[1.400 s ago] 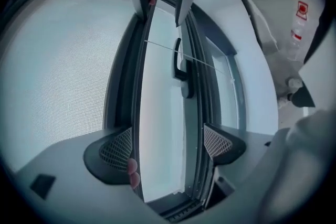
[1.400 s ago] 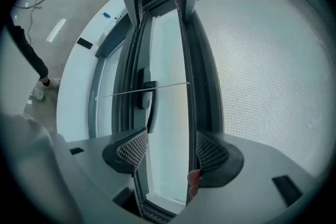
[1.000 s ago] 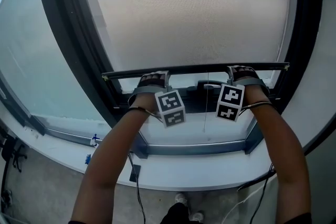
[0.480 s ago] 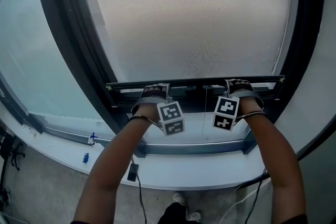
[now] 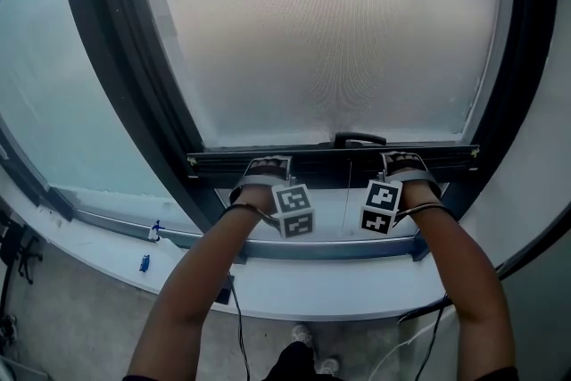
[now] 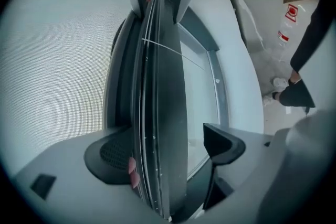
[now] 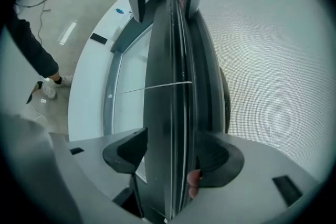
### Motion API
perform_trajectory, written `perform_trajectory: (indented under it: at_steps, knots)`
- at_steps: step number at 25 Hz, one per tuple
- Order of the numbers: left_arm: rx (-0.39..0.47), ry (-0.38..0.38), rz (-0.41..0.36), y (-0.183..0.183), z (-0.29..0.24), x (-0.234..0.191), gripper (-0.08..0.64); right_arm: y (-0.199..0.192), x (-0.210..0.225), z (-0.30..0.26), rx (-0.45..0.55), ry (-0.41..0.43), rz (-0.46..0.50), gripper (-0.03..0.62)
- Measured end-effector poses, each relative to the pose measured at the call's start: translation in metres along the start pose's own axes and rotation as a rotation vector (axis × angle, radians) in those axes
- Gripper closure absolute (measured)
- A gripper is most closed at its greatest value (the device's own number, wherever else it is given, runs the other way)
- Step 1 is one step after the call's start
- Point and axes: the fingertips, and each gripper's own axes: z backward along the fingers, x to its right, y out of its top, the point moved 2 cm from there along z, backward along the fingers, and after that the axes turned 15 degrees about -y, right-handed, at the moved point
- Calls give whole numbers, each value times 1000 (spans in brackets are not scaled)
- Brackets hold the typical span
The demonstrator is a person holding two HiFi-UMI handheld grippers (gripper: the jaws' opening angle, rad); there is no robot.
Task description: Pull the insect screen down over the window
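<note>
The grey insect screen mesh (image 5: 330, 31) covers most of the dark-framed window. Its black bottom bar (image 5: 330, 163) lies level a little above the lower window frame (image 5: 330, 250), with a small black handle (image 5: 359, 139) on top. My left gripper (image 5: 268, 165) holds the bar left of centre and my right gripper (image 5: 403, 161) holds it right of centre. In the left gripper view the bar (image 6: 157, 139) runs straight through the jaws, and in the right gripper view the bar (image 7: 168, 155) does the same. A thin cord (image 7: 157, 86) crosses it.
A white sill (image 5: 330, 290) runs below the window, with a small blue object (image 5: 145, 265) on its left part. A fixed glass pane (image 5: 62, 103) stands to the left. Cables (image 5: 236, 326) and the person's shoes (image 5: 308, 339) are on the floor below.
Both grippers and the bottom bar have moved downward together. The uncovered strip of glass below the bar has shrunk, and the handle now shows above the bar.
</note>
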Motion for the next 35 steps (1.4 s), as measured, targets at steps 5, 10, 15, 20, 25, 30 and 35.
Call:
perform_trajectory:
  at_steps: [5,10,15,20,25,30,35]
  knots:
    - [31,97,0,-2,-15,1,137,3,-10,-9,6,-21,-21,322]
    - [8,30,22,0,-19,14,137,3,-21,-8,11,-12,-26,322]
    - [26,23,33,1,-16,17,137,3,-23,-6,5,-12,-22,322]
    - [29,18,29,2,-16,18,137,2,-24,-5,-27,-13,-14,322]
    - [33,41,16,-2,-16,17,137,5,-22,-5,-38,-5,-16,322]
    - [14,35,8,0,-16,15,137,3,-20,-5,-41,4,-26,322]
    - [12,14,13,-1,-15,17,137,5,-21,-4,-48,-4,-30,322]
